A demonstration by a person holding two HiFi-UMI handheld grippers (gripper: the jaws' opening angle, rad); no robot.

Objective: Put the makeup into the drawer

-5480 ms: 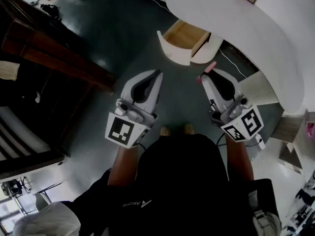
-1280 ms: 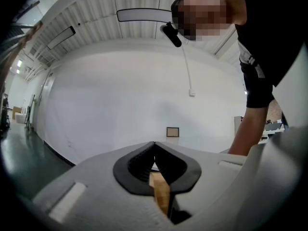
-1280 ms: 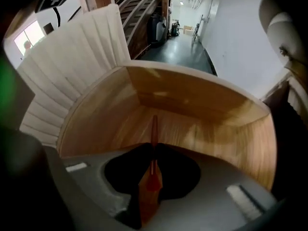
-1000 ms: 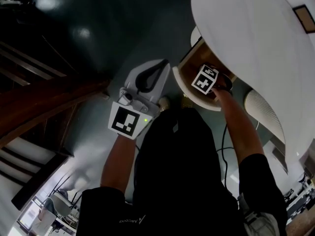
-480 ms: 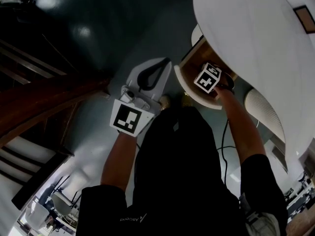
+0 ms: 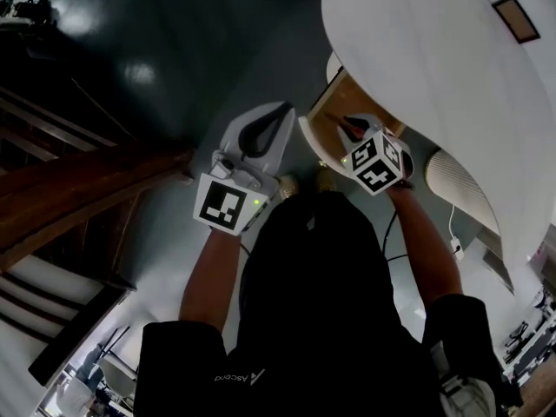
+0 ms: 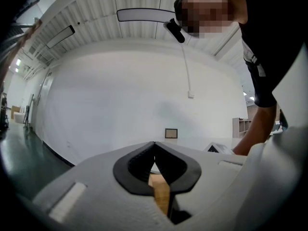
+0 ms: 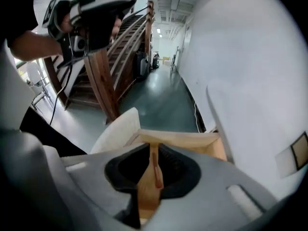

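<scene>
1. Head view: the right gripper reaches into the open drawer; the left gripper hangs just beside the drawer front, apart from it; a reddish sliver shows at the right gripper's tip.
2. Left gripper view: the left gripper has its jaws pressed together on nothing; drawer wood shows below.
3. Right gripper view: the right gripper has its jaws a narrow slit apart; the slim pink makeup seems to lie loose on the drawer floor, so placing looks done; only withdrawing, perhaps closing the drawer, remains.
</scene>
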